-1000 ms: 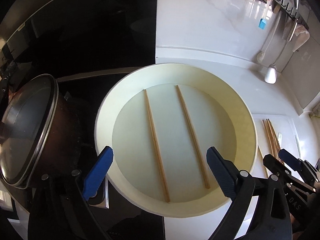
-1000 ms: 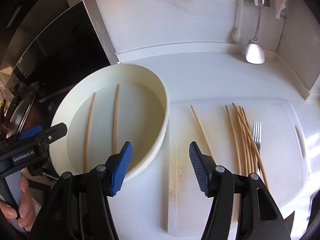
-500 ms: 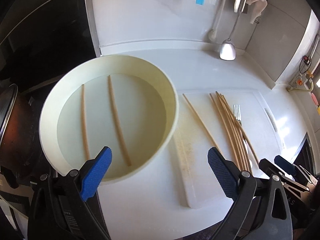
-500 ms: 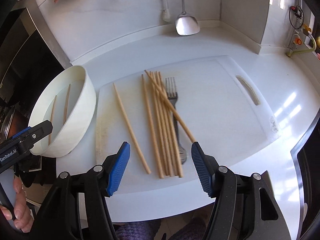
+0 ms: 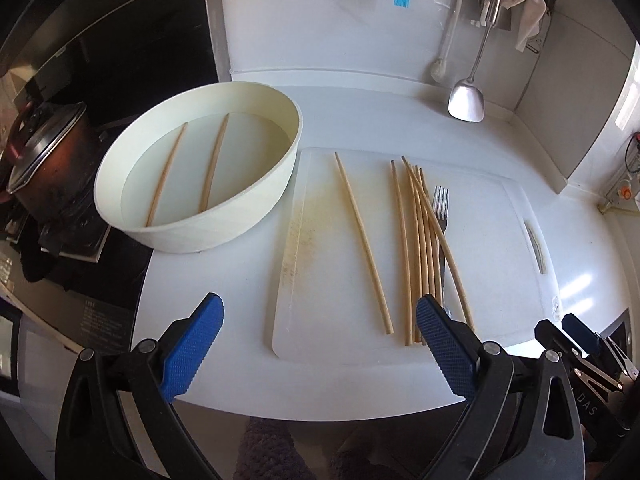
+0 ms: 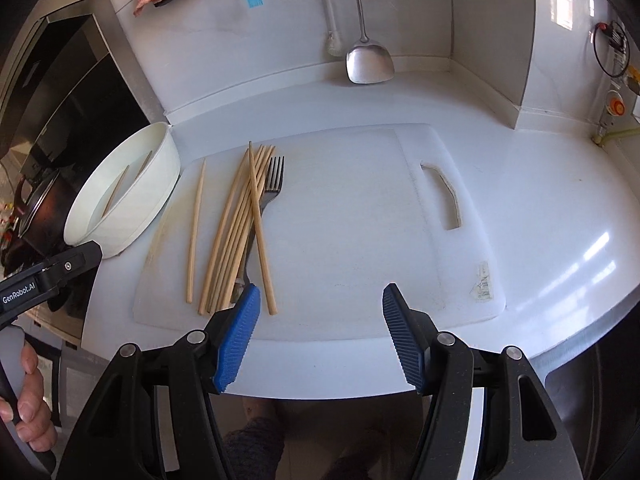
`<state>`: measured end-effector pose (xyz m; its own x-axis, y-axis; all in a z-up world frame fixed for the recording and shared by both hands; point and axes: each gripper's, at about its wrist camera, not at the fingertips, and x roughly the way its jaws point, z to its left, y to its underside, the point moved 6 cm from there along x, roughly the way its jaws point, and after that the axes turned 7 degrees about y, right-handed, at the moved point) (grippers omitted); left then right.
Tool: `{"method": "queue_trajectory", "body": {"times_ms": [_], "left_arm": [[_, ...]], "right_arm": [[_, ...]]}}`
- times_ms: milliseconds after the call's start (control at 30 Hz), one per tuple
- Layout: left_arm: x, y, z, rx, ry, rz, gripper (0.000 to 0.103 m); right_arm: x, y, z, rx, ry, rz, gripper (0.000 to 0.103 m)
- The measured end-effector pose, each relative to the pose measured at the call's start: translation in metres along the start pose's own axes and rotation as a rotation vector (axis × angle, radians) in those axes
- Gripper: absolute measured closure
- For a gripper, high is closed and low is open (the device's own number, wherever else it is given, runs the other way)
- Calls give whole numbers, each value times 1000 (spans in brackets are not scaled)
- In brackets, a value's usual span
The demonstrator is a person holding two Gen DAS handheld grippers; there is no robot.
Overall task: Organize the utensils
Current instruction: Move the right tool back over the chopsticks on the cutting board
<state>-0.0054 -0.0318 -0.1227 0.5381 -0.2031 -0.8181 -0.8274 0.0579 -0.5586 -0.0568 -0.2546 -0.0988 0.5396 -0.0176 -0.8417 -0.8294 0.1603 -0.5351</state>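
Both tools empty. Left tool [image 5: 320, 344] hangs with jaws spread wide over the near edge of the white cutting board [image 5: 360, 344]; nothing between the pads. Right tool [image 6: 320, 336] likewise agape, over the board's near edge, clear of everything.

Utensils: two chopsticks [image 5: 188, 172] lie flat inside the cream basin [image 5: 224, 232], which sits just left of the board on the white surface [image 5: 224, 380]. On the board, a lone chopstick [image 5: 362, 240] lies apart, and to its right a loose bundle of chopsticks [image 5: 420, 248] overlaps a fork [image 5: 440, 204], with one stick crossing the rest at an angle. The fork's handle is partly buried under the bundle.

My read: sorting is barely under way, and I am between picks, lining up over the board for the next one. The lone chopstick looks the easiest target for the left tool, since it has clear space on both sides. It calls for dropping the jaws to straddle the stick near its near end, then closing low against the board. The sticks are thin and may roll or slip from the pads. The bundle needs separating from the fork later.
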Motion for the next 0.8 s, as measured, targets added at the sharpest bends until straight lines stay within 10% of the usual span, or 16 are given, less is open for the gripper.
{"method": "queue_trajectory", "body": {"times_ms": [800], "left_arm": [[86, -7, -2, -37, -57, -168, 8]], "right_arm": [[88, -36, 36, -78, -74, -153, 42]]}}
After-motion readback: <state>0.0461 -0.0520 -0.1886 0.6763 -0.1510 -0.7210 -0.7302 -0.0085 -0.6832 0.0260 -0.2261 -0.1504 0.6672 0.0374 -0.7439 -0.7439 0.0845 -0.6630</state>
